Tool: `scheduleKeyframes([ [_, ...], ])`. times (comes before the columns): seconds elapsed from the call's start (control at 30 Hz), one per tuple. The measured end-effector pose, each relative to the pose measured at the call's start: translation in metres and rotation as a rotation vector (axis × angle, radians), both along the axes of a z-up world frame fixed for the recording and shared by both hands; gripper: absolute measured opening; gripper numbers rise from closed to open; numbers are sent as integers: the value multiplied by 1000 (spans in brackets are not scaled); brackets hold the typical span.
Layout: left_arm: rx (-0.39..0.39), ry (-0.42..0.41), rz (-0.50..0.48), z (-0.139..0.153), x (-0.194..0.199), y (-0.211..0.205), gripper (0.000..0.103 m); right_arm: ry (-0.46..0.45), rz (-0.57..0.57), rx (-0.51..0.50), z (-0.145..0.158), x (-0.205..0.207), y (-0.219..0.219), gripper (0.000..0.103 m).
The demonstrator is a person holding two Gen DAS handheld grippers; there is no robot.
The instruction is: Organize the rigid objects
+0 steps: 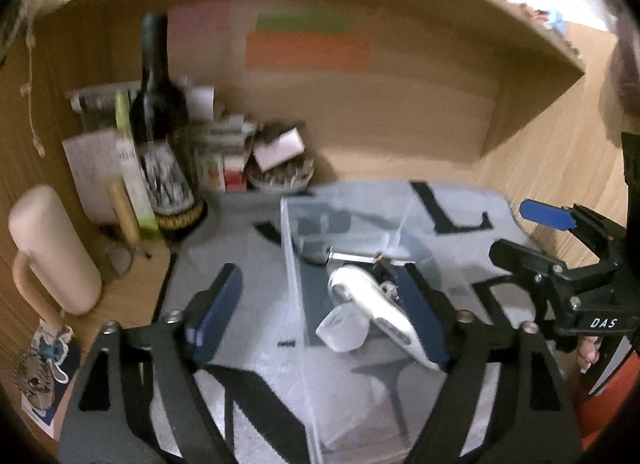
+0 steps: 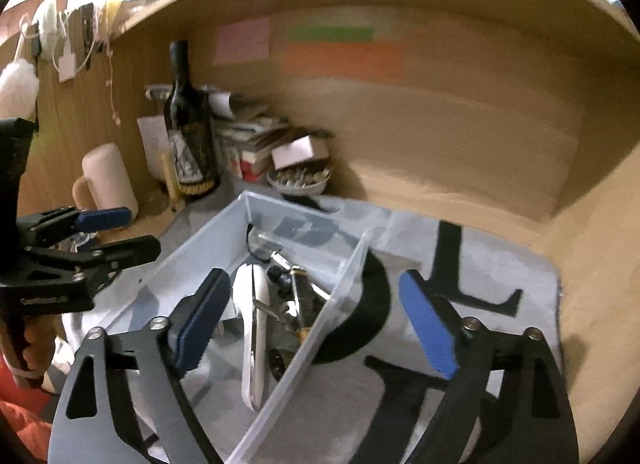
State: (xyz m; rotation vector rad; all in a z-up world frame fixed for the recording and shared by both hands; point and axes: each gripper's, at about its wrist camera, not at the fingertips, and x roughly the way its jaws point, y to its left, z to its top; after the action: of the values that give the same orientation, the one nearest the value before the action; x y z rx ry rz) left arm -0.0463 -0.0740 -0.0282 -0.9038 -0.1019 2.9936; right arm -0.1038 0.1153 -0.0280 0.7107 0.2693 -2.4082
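A clear plastic bin stands on a grey mat with black letters. In it lie a white handled tool and a metal corkscrew-like tool. My left gripper is open, its jaws straddling the bin's left wall, the right finger inside next to the white tool. My right gripper is open above the bin's right wall and holds nothing. Each gripper also shows in the other's view: the right gripper and the left gripper.
A dark wine bottle, a cream mug, stacked boxes and a bowl of small items crowd the back left. Wooden walls and a shelf enclose the desk. An orange thing is at the lower right.
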Motion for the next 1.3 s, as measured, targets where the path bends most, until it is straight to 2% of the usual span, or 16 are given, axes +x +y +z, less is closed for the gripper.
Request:
scheduleKeyframes([
  [0.03, -12, 24, 1, 4, 5, 4, 87, 11, -7, -7, 2, 3, 3, 92],
  [0.1, -26, 66, 4, 11, 13, 9, 101, 40, -31, -25, 8, 11, 10, 97],
  [0.13, -29, 87, 5, 13, 18, 12, 103, 54, -41, -33, 10, 15, 13, 100],
  [0.17, -30, 109, 3, 16, 23, 15, 103, 76, -53, -46, 14, 20, 17, 103],
  [0.33, -51, 179, 0, 25, 44, 29, 103, 158, -101, -95, 25, 45, 33, 103],
  [0.83, -46, 312, -2, 43, 89, 48, 103, 215, -157, -194, 35, 84, 65, 103],
  [1.3, -37, 333, -11, 44, 97, 50, 103, 256, -162, -197, 39, 100, 69, 103],
])
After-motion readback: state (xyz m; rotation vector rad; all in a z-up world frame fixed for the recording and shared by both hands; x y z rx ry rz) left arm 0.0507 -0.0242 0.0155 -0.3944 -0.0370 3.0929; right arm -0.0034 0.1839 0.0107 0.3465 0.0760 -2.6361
